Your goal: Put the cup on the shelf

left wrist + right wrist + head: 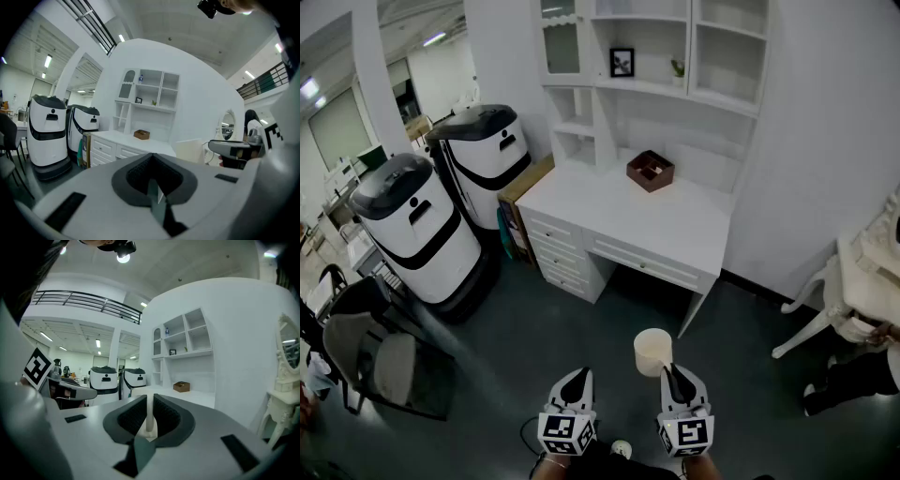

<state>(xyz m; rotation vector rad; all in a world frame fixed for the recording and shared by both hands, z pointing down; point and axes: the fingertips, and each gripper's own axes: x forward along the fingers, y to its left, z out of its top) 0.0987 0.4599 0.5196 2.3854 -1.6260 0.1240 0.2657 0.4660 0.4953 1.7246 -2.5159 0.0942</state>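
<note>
right claw (669, 370) clamped on thin rim of smooth cream cup (652, 350); left claw (578, 376) together.

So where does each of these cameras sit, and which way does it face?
Head view: on the person's head, facing steeply down at the white desk; left gripper and right gripper, holding the cup, show below.
Left gripper view: on that gripper, along its shut jaws toward the desk.
Right gripper view: likewise, jaws clamping the cup's wall.
Shared: all three show the brown box.
</note>
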